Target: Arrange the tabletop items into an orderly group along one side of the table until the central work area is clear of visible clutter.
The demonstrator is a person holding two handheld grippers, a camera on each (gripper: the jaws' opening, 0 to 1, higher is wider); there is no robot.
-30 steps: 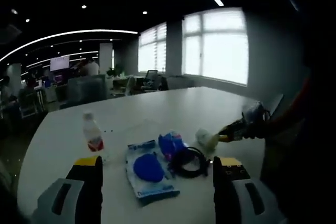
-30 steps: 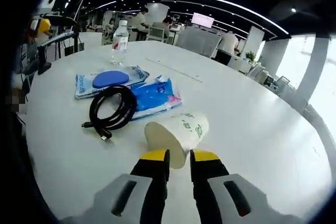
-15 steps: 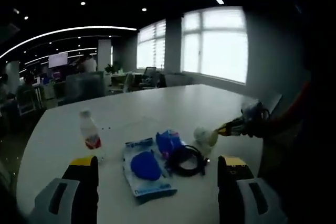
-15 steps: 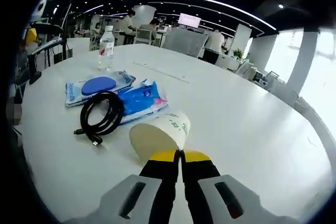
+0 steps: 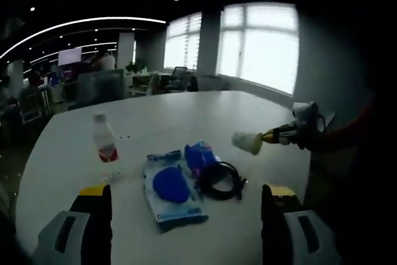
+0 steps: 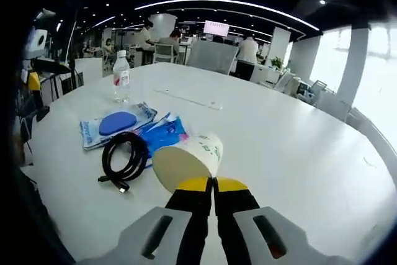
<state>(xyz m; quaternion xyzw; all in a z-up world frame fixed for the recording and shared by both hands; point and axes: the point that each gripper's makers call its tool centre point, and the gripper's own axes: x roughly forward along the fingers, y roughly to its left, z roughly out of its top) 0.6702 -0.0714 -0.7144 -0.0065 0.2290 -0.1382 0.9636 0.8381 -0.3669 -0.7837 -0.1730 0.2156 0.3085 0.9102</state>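
Note:
My right gripper [image 6: 213, 184] is shut on the rim of a paper cup [image 6: 186, 161] and holds it off the white table [image 6: 298, 147], mouth toward the camera. In the left gripper view the same cup [image 5: 247, 142] hangs in the air at the tip of the right gripper [image 5: 277, 135]. On the table lie a coiled black cable [image 6: 125, 156] [image 5: 220, 180], a blue tissue pack [image 6: 162, 134] [image 5: 200, 155], a clear bag with a blue disc [image 6: 115, 125] [image 5: 169, 187], and a water bottle [image 6: 121, 77] [image 5: 104, 142] standing upright. My left gripper [image 5: 185, 193] is open above the table's near edge.
The round table's edge [image 5: 37, 172] curves close on the left. Office chairs [image 6: 211, 57] and people [image 6: 250, 51] are beyond the far side. Desks and bright windows [image 5: 263, 48] stand in the background. A person's sleeve [image 5: 347, 134] reaches in from the right.
The right gripper has closed on the cup's rim and lifted it off the table. The left gripper's view has pulled back slightly; the other items have stayed put.

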